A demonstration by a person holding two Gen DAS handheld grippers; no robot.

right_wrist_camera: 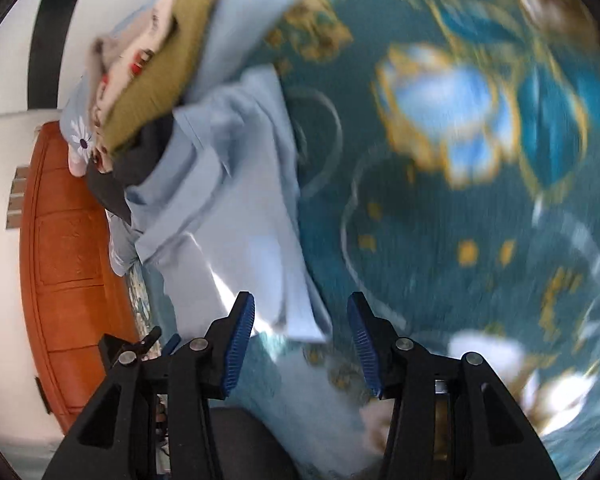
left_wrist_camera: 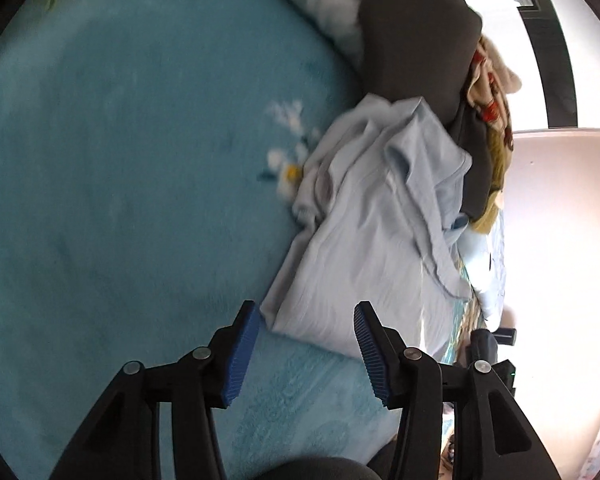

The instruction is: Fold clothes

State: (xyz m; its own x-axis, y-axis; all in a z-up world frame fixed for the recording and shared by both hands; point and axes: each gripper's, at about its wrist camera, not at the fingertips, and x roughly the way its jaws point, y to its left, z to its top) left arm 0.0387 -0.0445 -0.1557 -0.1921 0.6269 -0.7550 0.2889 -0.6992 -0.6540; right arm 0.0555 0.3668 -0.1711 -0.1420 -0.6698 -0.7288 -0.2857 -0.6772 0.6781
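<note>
Nearest in each wrist view, the jaws stand partly apart with nothing pinched between the ribbed blue pads. The left gripper point(left_wrist_camera: 306, 322) frames the near corner of the crumpled pale blue cotton garment point(left_wrist_camera: 376, 240) without the pads pressing on it, and the right gripper point(right_wrist_camera: 300, 314) does the same at the garment's point(right_wrist_camera: 236, 208) opposite near corner. That matched placement, one gripper at each near corner of the hem end, reads as a setup for taking both corners at once so the cloth can be drawn flat or doubled over evenly.

The garment lies loosely bunched on the bed, partly on a plain teal fleece blanket point(left_wrist_camera: 140, 160) and partly on a teal bedspread with gold and blue flowers point(right_wrist_camera: 460, 160); its far end runs up against a heap of other laundry. That heap holds a dark grey folded piece point(left_wrist_camera: 416, 44) and an olive-green patterned cloth point(right_wrist_camera: 168, 76), probably waiting their turn, so they sit clear of the open spread of bed kept free for folding.

Farthest off, an orange-brown wooden headboard point(right_wrist_camera: 68, 260) stands against a white wall point(right_wrist_camera: 4, 184).
</note>
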